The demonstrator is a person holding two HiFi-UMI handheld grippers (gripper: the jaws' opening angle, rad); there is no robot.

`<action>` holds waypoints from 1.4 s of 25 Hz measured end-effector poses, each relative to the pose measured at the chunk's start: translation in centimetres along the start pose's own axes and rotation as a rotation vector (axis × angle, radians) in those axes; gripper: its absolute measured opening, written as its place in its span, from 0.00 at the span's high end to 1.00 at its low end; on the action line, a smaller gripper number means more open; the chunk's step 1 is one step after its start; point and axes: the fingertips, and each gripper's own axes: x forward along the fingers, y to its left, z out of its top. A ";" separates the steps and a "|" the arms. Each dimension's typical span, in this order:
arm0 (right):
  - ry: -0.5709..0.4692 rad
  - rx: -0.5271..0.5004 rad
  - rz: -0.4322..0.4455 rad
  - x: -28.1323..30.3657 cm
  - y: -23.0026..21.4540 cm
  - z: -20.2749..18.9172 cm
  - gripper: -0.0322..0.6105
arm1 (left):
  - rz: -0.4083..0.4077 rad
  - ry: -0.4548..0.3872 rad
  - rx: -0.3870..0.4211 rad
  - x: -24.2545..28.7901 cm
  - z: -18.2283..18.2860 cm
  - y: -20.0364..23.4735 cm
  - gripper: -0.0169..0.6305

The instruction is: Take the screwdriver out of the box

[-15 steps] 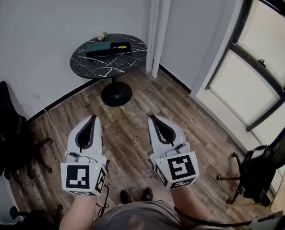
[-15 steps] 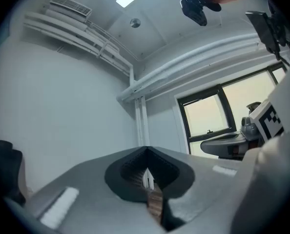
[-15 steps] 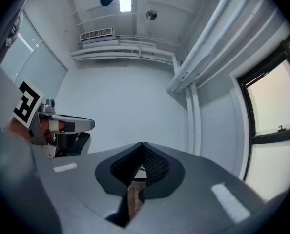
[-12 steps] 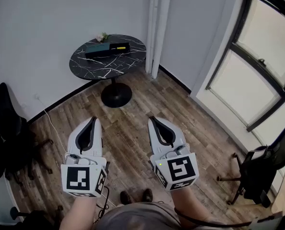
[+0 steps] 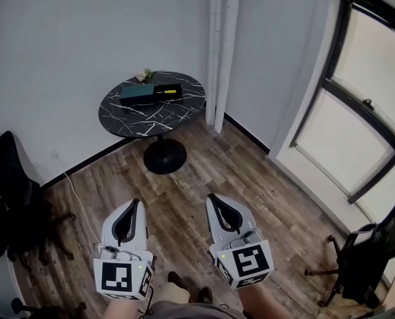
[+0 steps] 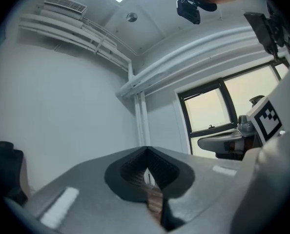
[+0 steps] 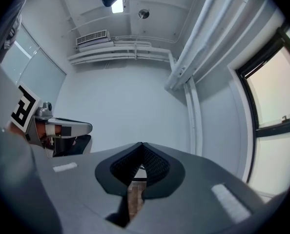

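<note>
Above floor (image 5: 177, 201), left gripper (image 5: 135, 203) and right gripper (image 5: 213, 198): fingers together, empty.

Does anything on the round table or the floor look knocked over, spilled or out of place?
Nothing stands out. The box lies flat on the round table with the yellow-handled screwdriver in it, and nothing is spilled. Only a loose white cable trails across the wooden floor at the left.
</note>
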 end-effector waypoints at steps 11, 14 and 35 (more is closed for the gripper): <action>0.031 0.012 -0.001 12.2 -3.4 -1.6 0.91 | -0.006 0.000 -0.024 11.1 -2.5 6.3 0.97; 0.021 0.002 0.005 16.9 -3.9 -0.8 0.91 | -0.020 -0.023 -0.027 14.8 -2.2 8.8 0.97; 0.044 -0.016 -0.004 33.8 -13.2 -1.6 0.91 | -0.067 0.016 -0.024 33.6 -5.4 14.0 0.97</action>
